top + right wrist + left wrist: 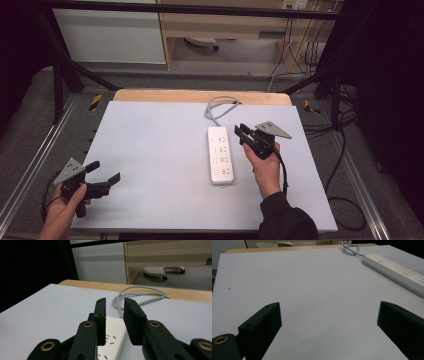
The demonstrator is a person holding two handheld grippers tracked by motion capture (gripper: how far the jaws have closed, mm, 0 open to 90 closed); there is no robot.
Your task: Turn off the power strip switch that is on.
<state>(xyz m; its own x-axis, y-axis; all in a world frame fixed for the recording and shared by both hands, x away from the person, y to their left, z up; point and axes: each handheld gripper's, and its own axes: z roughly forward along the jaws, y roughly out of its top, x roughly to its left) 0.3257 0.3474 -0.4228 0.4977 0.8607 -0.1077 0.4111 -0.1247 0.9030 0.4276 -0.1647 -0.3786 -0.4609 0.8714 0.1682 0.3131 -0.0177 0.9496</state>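
Observation:
A white power strip (220, 155) lies lengthwise right of the middle of the pale grey tabletop (155, 150), and its grey cable (220, 106) loops toward the far edge. My right gripper (240, 133) hovers just right of the strip's far half, jaws only a narrow gap apart with nothing between them. In the right gripper view the gripper (114, 301) points over the strip (112, 336) toward the cable loop (140, 293). My left gripper (106, 171) rests wide open at the near left corner, far from the strip (397, 271). Bare table lies between the left gripper's (329, 306) jaws.
A wooden strip (200, 96) borders the table's far edge. Black frame posts (62, 75) stand at both far sides. Loose cables (345, 165) lie on the floor to the right. A cabinet (225, 22) and a white panel (107, 35) stand behind the table.

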